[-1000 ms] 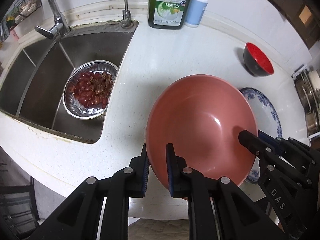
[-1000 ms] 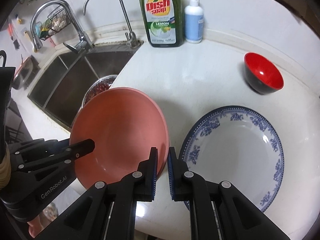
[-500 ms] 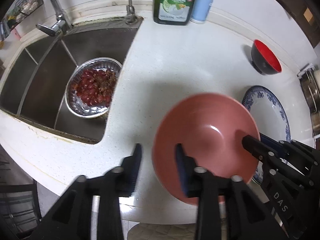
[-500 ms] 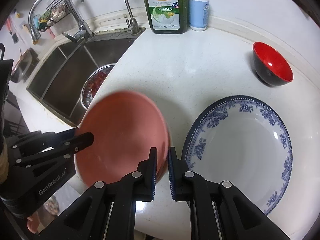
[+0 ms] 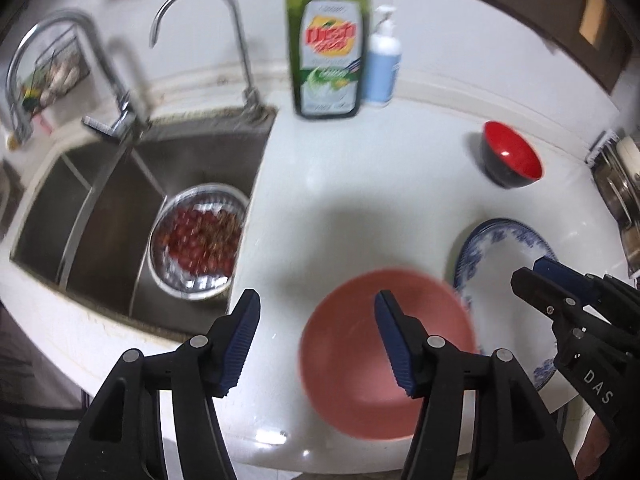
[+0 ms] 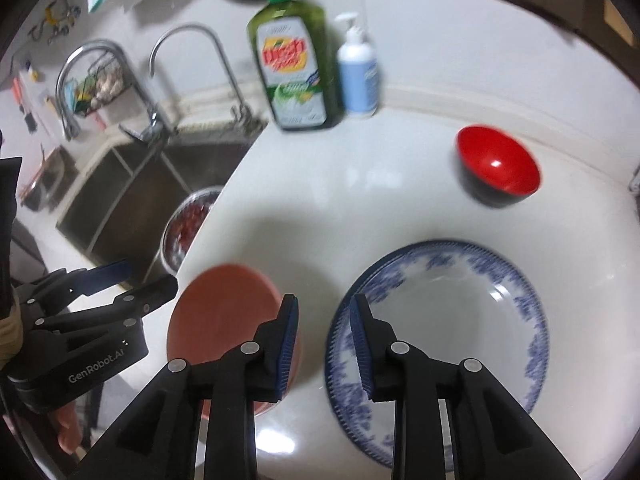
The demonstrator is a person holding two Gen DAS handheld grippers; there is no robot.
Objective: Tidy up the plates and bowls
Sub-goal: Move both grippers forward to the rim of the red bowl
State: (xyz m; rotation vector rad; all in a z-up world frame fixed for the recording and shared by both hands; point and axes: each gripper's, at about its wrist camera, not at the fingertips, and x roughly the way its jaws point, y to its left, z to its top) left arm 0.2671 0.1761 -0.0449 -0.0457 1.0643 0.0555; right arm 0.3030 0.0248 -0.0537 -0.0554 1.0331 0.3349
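Observation:
A pink bowl point(image 5: 360, 344) sits on the white counter near its front edge, free of both grippers; it also shows in the right wrist view point(image 6: 220, 312). My left gripper point(image 5: 316, 344) is open wide above its left rim. My right gripper point(image 6: 322, 344) is open, above the gap between the pink bowl and a blue-and-white plate point(image 6: 448, 336), which also shows in the left wrist view point(image 5: 504, 252). A red-and-black bowl point(image 6: 496, 168) stands further back on the right, also in the left wrist view point(image 5: 510, 158).
A steel sink point(image 5: 100, 208) at the left holds a metal bowl of red grapes point(image 5: 198, 240). A green dish soap bottle point(image 5: 326, 44) and a white-and-blue pump bottle point(image 5: 382, 66) stand at the wall. A steel rack point(image 5: 622, 188) sits at the right edge.
Both grippers have let go of the pink bowl and opened. They have pulled up and back, and the bowl now rests on the counter beside the plate.

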